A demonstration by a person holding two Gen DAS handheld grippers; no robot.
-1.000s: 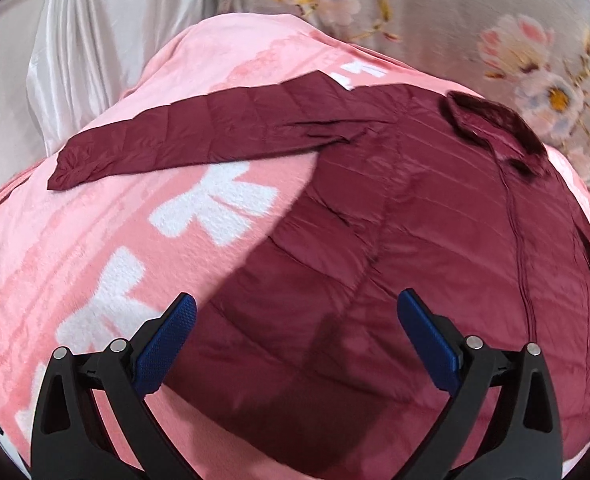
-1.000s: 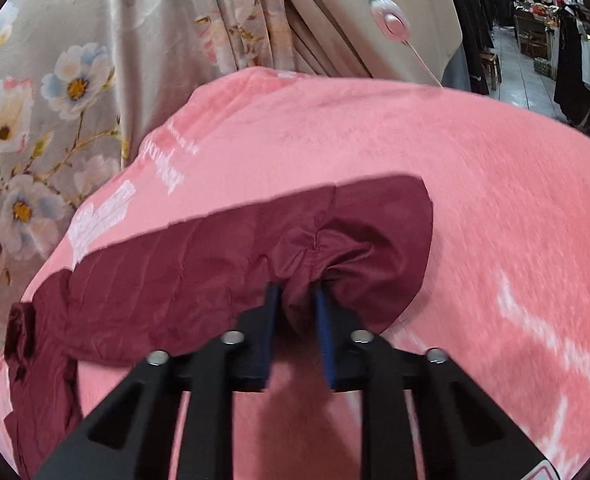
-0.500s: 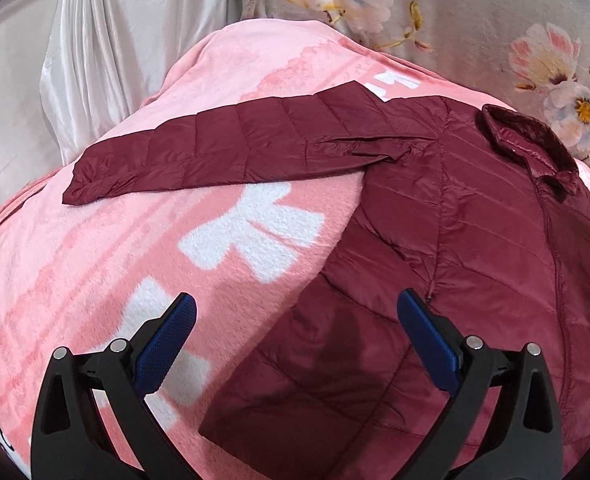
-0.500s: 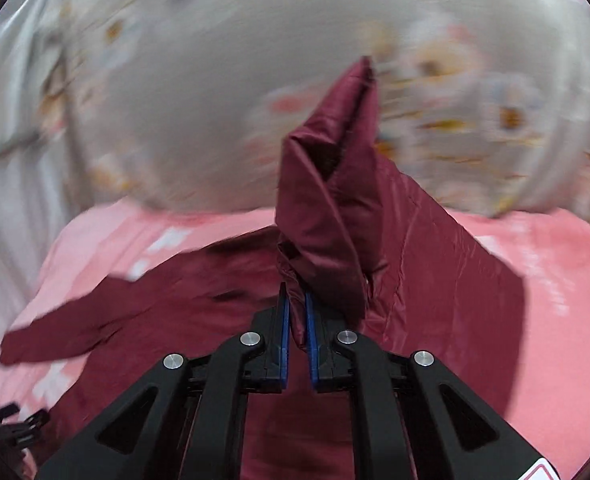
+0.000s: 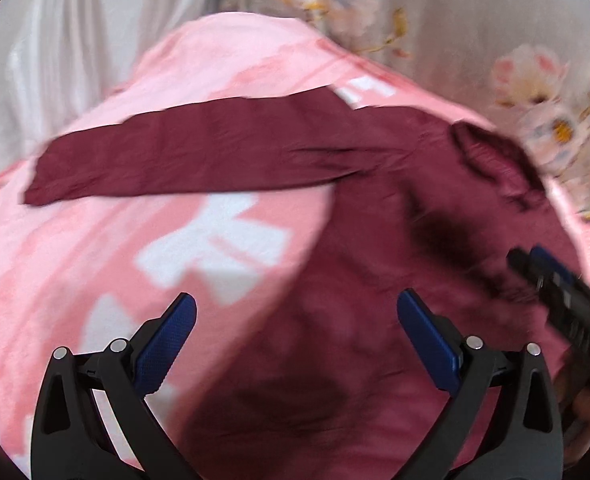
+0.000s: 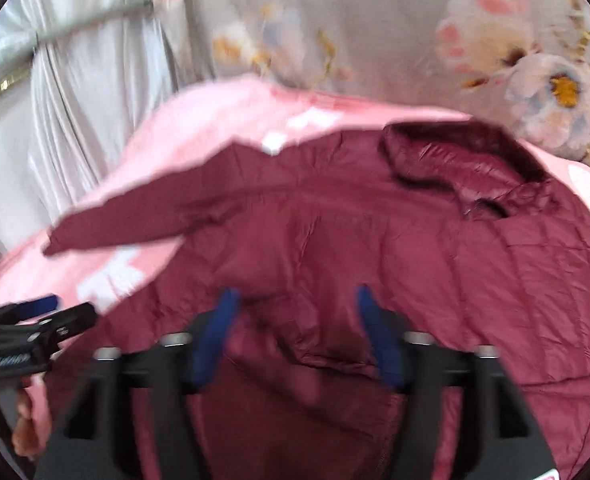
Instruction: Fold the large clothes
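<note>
Maroon jacket [image 6: 375, 248] on pink blanket [image 5: 95, 248]

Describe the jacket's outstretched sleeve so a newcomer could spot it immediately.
Start at the pink fleece blanket with white bow shapes. On it lies a maroon quilted puffer jacket. Its long maroon sleeve stretches left from the shoulder, flat across the pink, the only narrow strip apart from the body.

Maroon jacket [image 5: 375, 280] spread flat on pink blanket [image 5: 95, 260]; one sleeve [image 5: 175, 160] stretched out leftward, collar [image 5: 491, 156] at far right. Left gripper [image 5: 295, 320] above hem, jaws wide apart. Right gripper [image 5: 551, 280] blurred at right edge.
</note>
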